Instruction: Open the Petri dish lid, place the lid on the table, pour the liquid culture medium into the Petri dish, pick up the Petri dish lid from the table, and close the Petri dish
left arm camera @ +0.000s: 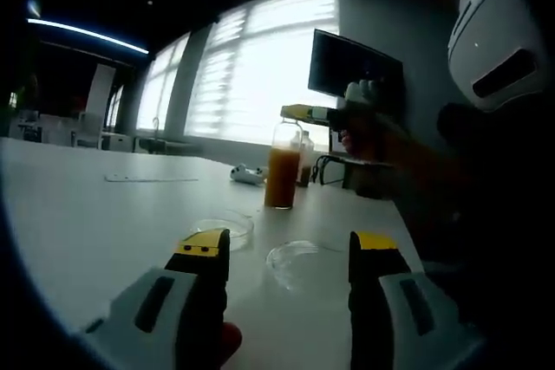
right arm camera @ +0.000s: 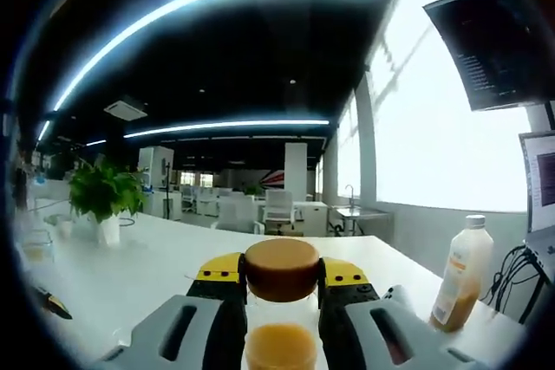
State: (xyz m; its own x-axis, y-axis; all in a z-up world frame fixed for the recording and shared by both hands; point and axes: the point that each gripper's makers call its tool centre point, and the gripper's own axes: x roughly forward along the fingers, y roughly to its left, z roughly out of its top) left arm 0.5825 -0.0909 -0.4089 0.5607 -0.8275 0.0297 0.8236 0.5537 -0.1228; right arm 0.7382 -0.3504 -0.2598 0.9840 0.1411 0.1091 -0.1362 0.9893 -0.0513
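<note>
The clear glass bottle of orange liquid medium [right arm camera: 279,314] sits clamped at its neck between my right fingers [right arm camera: 279,288], brown cap just above them; heavy and slick, I judge. Ahead of my left fingers [left arm camera: 289,253], spread wide and empty, lie the shallow clear Petri dish [left arm camera: 297,263] and its thin clear lid [left arm camera: 227,225], apart on the white desk [left arm camera: 95,223].

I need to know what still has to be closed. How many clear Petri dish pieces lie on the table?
2: one clear round piece behind the left gripper's left jaw, another between its jaws, nearer the camera. Which is lid or base, I cannot tell.
</note>
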